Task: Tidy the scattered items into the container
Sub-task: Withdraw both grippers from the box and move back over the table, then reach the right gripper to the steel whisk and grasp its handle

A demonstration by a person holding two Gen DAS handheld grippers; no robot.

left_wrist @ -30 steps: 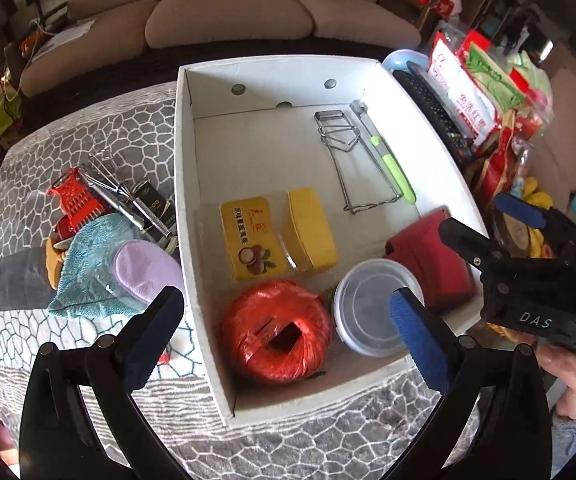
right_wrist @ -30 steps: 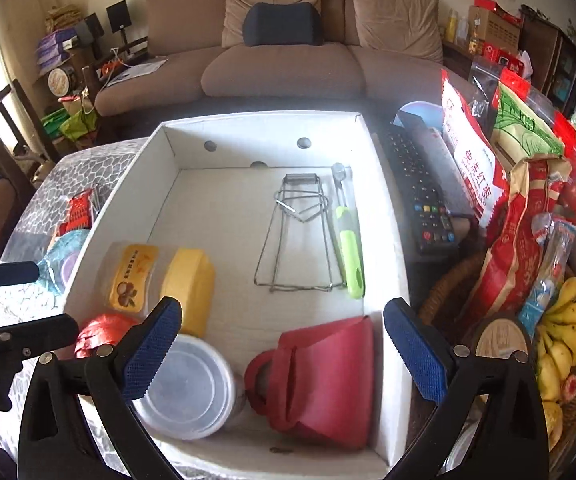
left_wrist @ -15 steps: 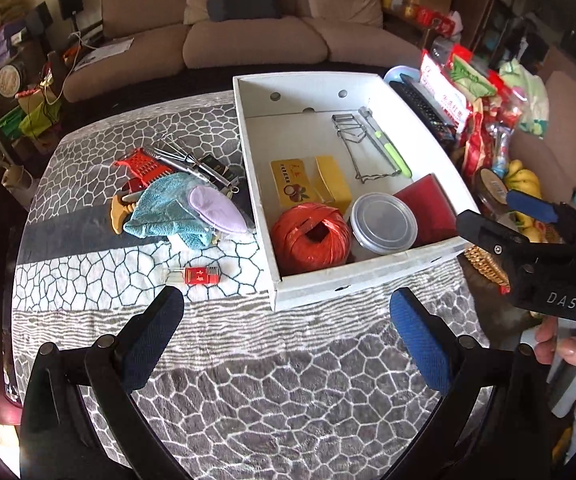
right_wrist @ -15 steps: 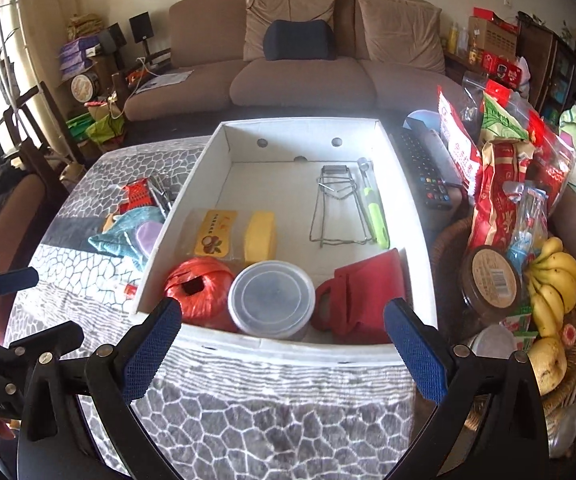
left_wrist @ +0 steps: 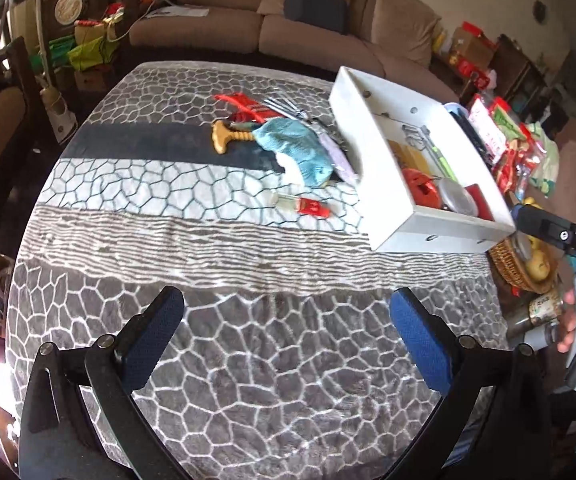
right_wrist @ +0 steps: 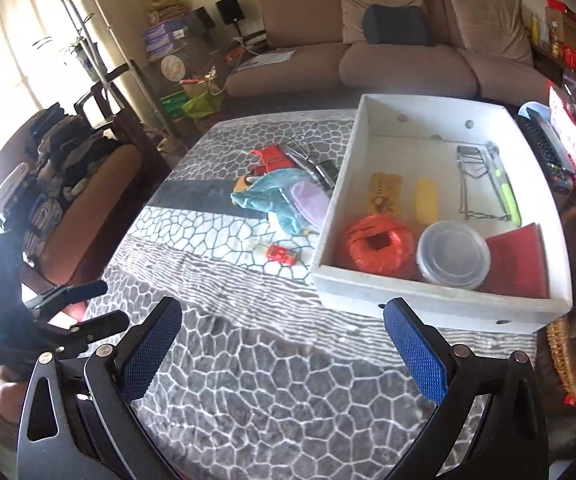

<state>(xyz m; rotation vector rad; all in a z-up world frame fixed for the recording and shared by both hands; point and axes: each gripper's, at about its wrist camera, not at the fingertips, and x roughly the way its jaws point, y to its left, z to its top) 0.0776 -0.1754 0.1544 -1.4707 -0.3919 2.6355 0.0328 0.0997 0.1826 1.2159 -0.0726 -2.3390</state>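
A white box (right_wrist: 428, 298) (left_wrist: 432, 230) on the patterned table holds an orange twine ball (right_wrist: 376, 246), a lidded clear tub (right_wrist: 452, 254), a red pouch (right_wrist: 518, 260), yellow items, a wire rack and a green-handled peeler. Left of the box lie a teal cloth (left_wrist: 298, 148) (right_wrist: 272, 194), a purple lid (right_wrist: 308, 202), a red grater (left_wrist: 240, 104), metal utensils, a yellow-handled tool (left_wrist: 228, 140) and a small red-capped tube (left_wrist: 302, 206) (right_wrist: 282, 254). My left gripper (left_wrist: 286, 336) and right gripper (right_wrist: 280, 344) are open and empty, over the near table.
Snack bags (left_wrist: 504, 136), a remote (right_wrist: 544, 148) and a wicker fruit basket (left_wrist: 522, 264) crowd the table's right side. A sofa (right_wrist: 388, 56) stands behind. A chair with clothes (right_wrist: 60, 184) stands at the left.
Both grippers have pulled back and up from the box toward the near table edge, still open. The left wrist view has swung left. The items have not moved.
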